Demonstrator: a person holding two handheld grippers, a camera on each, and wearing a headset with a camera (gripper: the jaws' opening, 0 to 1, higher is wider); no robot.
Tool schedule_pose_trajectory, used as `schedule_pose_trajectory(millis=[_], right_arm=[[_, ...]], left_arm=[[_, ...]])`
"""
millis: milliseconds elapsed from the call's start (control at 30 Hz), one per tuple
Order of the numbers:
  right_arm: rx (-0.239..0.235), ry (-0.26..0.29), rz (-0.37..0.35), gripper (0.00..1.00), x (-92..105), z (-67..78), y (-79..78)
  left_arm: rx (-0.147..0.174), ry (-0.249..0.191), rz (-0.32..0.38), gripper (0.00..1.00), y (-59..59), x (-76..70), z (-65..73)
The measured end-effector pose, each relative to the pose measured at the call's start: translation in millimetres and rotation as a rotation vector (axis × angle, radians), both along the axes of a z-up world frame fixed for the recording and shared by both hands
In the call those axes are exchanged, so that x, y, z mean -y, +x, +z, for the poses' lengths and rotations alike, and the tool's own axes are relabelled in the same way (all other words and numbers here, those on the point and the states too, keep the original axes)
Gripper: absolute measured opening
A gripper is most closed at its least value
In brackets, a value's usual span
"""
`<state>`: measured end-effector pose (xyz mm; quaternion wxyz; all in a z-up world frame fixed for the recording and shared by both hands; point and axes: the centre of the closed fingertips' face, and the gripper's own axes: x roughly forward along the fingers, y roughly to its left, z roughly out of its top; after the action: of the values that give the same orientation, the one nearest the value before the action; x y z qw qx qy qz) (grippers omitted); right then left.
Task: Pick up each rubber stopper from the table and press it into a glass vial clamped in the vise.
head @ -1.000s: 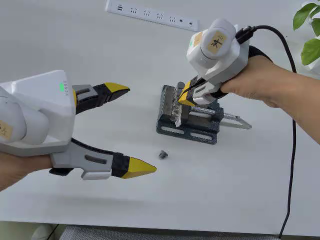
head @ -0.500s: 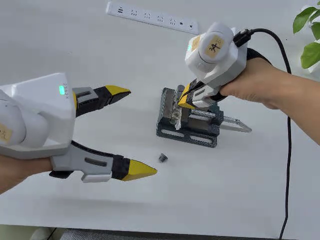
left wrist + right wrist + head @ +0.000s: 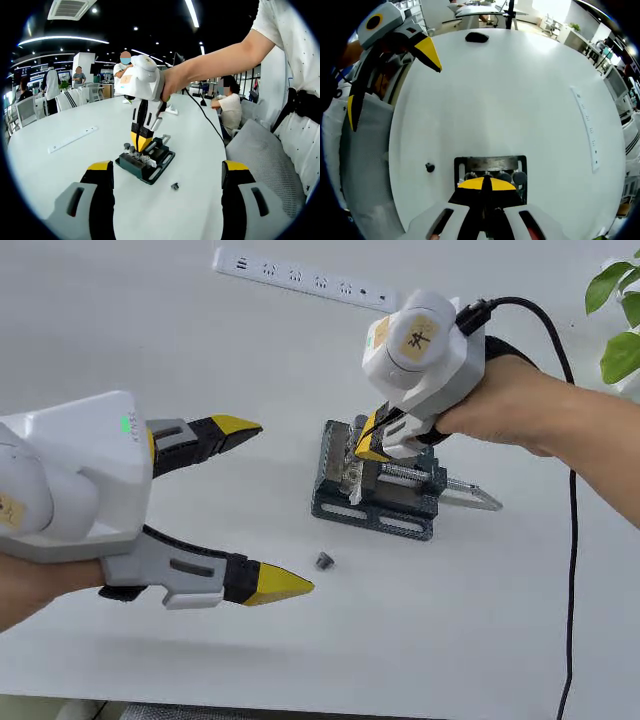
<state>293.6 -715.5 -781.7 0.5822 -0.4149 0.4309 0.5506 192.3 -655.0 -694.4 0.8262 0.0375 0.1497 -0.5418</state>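
Observation:
A dark vise stands mid-table with glass vials clamped in its jaws. My right gripper points down onto the vials, jaws shut tip to tip; what lies under the tips is hidden. In the right gripper view its tips cover the vial row, and a grey-stoppered vial shows beside them. One loose grey rubber stopper lies on the table just in front of the vise. My left gripper hovers wide open left of the vise, holding nothing. In the left gripper view the stopper lies ahead of the open jaws.
A white power strip lies at the table's far edge. A black cable trails from the right gripper down the right side. Plant leaves sit at the far right. People sit at other tables beyond.
My right gripper has shifted a little left over the vials, and the grey stopper seen beside its tips a second ago is now covered. The left gripper has stayed put.

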Motion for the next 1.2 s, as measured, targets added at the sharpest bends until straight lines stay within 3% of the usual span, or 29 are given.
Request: schedule_pose_trajectory(millis=[1000,1200], right_arm=[[-0.031,-0.056,-0.005,0.0,-1.2,-3.7,-2.8],[-0.046,-0.046,-0.029,0.0,0.0,-3.6,-1.1]], left_arm=[[-0.001,-0.001,0.005,0.87,-1.1,-0.4,-1.3],[0.001,0.002,0.01,0.87,-1.2,-2.1,-0.8]])
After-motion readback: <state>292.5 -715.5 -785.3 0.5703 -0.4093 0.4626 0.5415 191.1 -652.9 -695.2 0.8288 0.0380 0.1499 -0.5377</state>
